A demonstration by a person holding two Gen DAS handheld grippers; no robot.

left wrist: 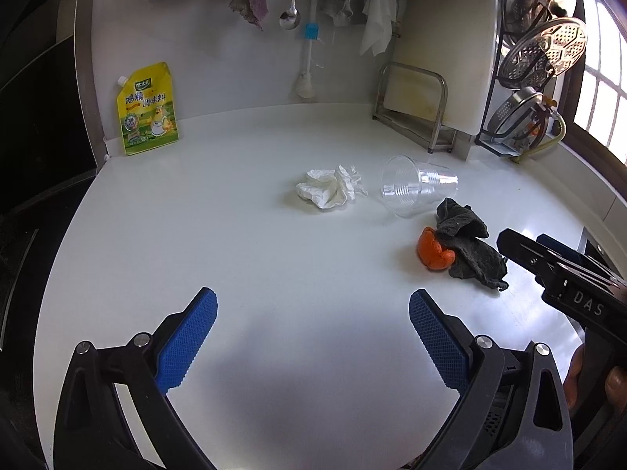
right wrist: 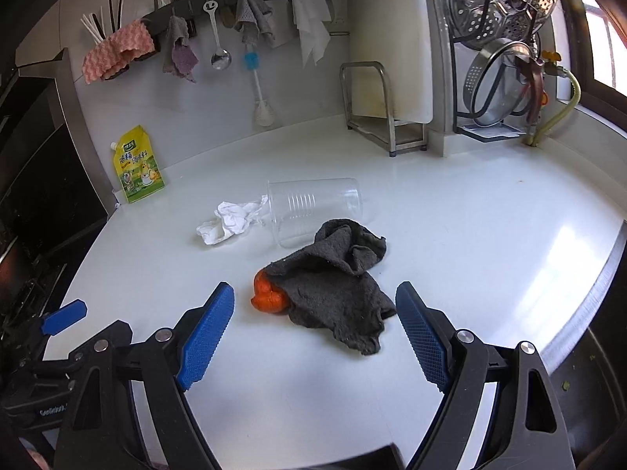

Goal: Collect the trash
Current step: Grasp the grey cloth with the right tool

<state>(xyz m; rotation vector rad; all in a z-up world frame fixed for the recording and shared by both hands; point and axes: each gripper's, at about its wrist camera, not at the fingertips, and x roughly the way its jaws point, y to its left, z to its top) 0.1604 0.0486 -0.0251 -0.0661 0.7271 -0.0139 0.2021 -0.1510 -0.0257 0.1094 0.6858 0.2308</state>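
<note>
Right in front of you, your right gripper (right wrist: pixel 315 325) has its jaws spread wide over the white counter (right wrist: pixel 470 235), holding nothing. Between them lies the gray rag (right wrist: pixel 333 286), partly covering the orange peel (right wrist: pixel 268 297). Your left gripper (left wrist: pixel 313 333) is spread wide too. Farther off, the clear cup (right wrist: pixel 313 207) lies on its side beside the crumpled tissue (right wrist: pixel 229 221). Far back stands the yellow pouch (right wrist: pixel 137 166).
</note>
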